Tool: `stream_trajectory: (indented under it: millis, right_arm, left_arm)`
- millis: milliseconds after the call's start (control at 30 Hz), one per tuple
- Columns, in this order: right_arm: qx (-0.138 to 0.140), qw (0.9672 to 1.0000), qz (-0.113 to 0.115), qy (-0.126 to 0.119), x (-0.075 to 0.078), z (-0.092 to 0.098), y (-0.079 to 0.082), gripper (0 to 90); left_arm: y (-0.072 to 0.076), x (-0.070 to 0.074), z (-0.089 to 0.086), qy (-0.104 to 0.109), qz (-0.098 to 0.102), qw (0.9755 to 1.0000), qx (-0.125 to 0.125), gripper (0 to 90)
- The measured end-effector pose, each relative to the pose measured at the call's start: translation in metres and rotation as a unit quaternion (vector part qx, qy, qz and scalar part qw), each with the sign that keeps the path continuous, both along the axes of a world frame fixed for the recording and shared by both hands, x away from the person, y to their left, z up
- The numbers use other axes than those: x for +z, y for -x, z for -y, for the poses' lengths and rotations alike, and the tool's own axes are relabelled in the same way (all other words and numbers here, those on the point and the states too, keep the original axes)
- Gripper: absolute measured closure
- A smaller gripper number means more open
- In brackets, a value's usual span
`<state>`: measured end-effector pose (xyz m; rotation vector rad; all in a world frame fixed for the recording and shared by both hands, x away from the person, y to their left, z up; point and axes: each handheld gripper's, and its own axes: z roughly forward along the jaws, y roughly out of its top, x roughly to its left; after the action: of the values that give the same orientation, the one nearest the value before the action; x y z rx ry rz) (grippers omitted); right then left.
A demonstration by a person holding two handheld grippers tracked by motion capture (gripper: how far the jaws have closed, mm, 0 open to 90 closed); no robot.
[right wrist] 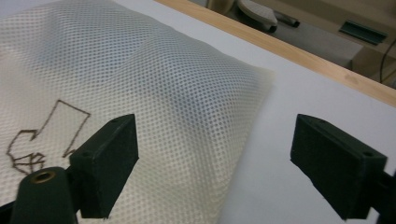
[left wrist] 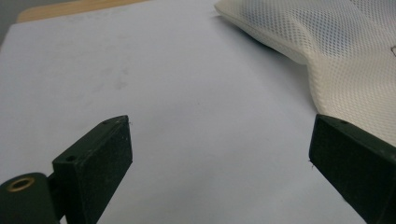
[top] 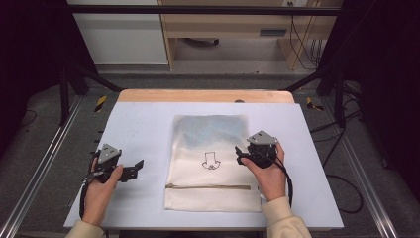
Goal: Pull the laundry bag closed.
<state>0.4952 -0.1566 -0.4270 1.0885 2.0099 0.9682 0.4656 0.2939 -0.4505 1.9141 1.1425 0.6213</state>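
A cream mesh laundry bag (top: pixel 210 163) lies flat in the middle of the white table mat, with a zipper (top: pixel 208 187) near its front end and a small line drawing (top: pixel 210 161) on top. Something bluish shows through the mesh at its far end. My left gripper (top: pixel 139 167) is open over the bare mat, left of the bag, with nothing between its jaws. My right gripper (top: pixel 238 154) is open over the bag's right edge. In the right gripper view the mesh bag (right wrist: pixel 154 93) runs under the left jaw and the mat under the right one.
The white mat (top: pixel 143 124) covers the table, and a strip of wooden edge (top: pixel 205 95) shows at the back. Metal rails (top: pixel 44 163) run along both sides. A cabinet (top: pixel 119 32) and a wooden desk with cables stand on the floor beyond.
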Motion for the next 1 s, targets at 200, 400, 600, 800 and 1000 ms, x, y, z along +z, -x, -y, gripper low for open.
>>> stream_trajectory:
  millis: [200, 400, 600, 800, 1000]
  right_arm:
    - [0.056, 0.9981, -0.02, 0.012, 0.01, -0.021, 0.005, 25.5]
    - [0.126, 0.9899, -0.043, 0.049, 0.019, -0.056, 0.011, 29.9]
    - [0.17, 0.9815, -0.056, 0.068, 0.028, -0.083, 0.019, 33.4]
    - [0.208, 0.9724, -0.072, 0.079, 0.03, -0.107, 0.028, 34.4]
    - [0.237, 0.9635, -0.087, 0.09, 0.03, -0.123, 0.028, 36.5]
  left_arm:
    - [0.006, 0.004, 0.003, -0.015, -0.002, 0.9998, -0.015, 5.5]
    - [0.011, 0.001, 0.001, -0.041, 0.005, 0.9989, -0.022, 4.8]
    - [0.019, 0.001, 0.0, -0.026, 0.002, 0.9995, -0.019, 4.9]
    - [0.024, 0.002, 0.0, -0.037, -0.007, 0.999, -0.026, 4.9]
    - [0.023, 0.002, 0.0, -0.047, 0.002, 0.9985, -0.028, 4.8]
